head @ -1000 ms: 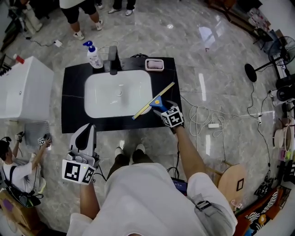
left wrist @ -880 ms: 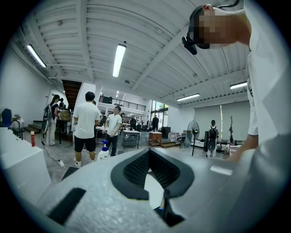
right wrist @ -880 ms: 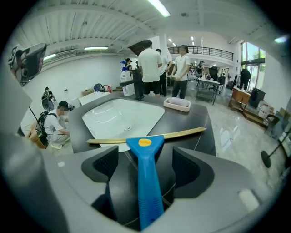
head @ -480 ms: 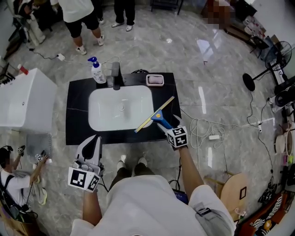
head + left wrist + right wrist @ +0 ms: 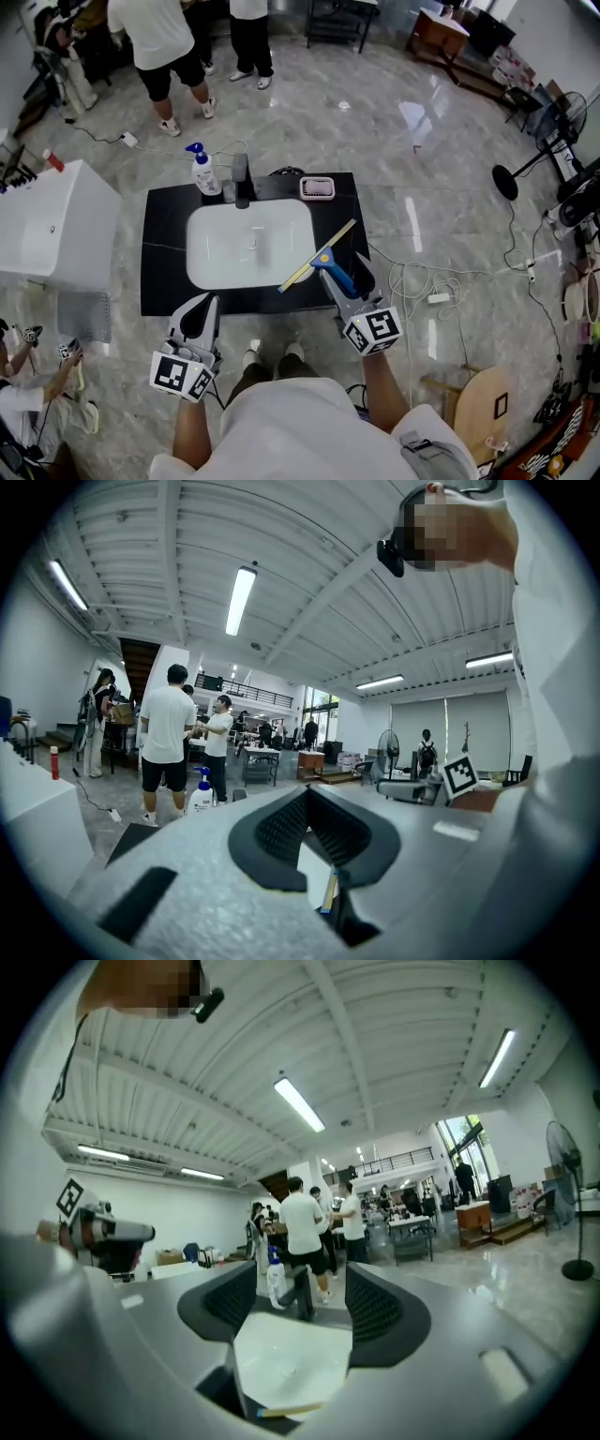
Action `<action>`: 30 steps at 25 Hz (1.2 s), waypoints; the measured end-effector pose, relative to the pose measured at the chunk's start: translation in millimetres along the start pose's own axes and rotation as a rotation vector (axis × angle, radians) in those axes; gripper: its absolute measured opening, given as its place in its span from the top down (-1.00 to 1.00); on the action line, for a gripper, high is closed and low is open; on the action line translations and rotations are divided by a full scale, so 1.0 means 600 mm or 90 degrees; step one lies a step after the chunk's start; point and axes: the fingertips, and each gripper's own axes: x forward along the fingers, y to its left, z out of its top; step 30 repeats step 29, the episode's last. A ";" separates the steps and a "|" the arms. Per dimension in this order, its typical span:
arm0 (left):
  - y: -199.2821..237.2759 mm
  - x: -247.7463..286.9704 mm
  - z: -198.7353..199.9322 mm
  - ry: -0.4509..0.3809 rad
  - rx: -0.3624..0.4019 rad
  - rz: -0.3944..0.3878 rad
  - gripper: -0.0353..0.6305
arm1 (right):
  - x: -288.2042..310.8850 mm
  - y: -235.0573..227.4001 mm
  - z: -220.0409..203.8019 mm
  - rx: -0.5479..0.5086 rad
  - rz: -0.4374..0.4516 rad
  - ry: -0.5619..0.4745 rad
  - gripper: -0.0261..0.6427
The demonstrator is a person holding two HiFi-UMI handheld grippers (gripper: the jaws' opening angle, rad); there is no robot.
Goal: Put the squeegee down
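The squeegee [image 5: 317,255], with a yellow blade and a blue handle, lies slantwise on the black counter [image 5: 164,281], over the right rim of the white sink [image 5: 248,246]. My right gripper [image 5: 347,275] hovers over the handle end, raised above the counter and pointing level. Its jaws are closing and nothing is between them [image 5: 300,1283]; below them show the sink and a strip of the squeegee's blade [image 5: 281,1412]. My left gripper [image 5: 199,302] hangs in front of the counter's near left edge, tips together and empty [image 5: 307,794]. Through the gap under its tips a bit of the squeegee [image 5: 330,892] shows.
A soap pump bottle [image 5: 202,171], a dark faucet [image 5: 242,183] and a pink soap dish [image 5: 317,187] stand along the counter's far edge. A white cabinet [image 5: 47,225] stands at the left. Cables [image 5: 412,281] trail on the floor at the right. People stand beyond the counter.
My right gripper has risen and drawn back from the squeegee's handle. The squeegee stays where it lay on the counter. The left gripper has held still.
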 end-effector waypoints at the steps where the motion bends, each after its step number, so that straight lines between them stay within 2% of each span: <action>1: -0.002 0.003 0.001 0.000 0.001 -0.005 0.89 | -0.001 0.015 0.029 -0.013 0.009 -0.023 0.06; 5: -0.003 0.012 -0.002 0.001 0.004 -0.014 0.89 | 0.003 0.054 0.096 -0.083 0.023 -0.066 0.27; 8: -0.001 0.008 -0.009 0.007 -0.004 -0.016 0.89 | -0.001 0.077 0.114 -0.084 0.032 -0.076 0.41; 13: 0.007 -0.001 -0.007 0.010 0.001 -0.009 0.89 | -0.005 0.131 0.157 -0.100 0.087 -0.106 0.46; 17: 0.006 -0.003 0.003 0.002 0.006 -0.007 0.89 | -0.001 0.146 0.177 -0.121 0.109 -0.114 0.46; 30: 0.011 -0.010 0.001 -0.005 0.008 -0.007 0.89 | -0.001 0.123 0.158 -0.100 0.073 -0.108 0.61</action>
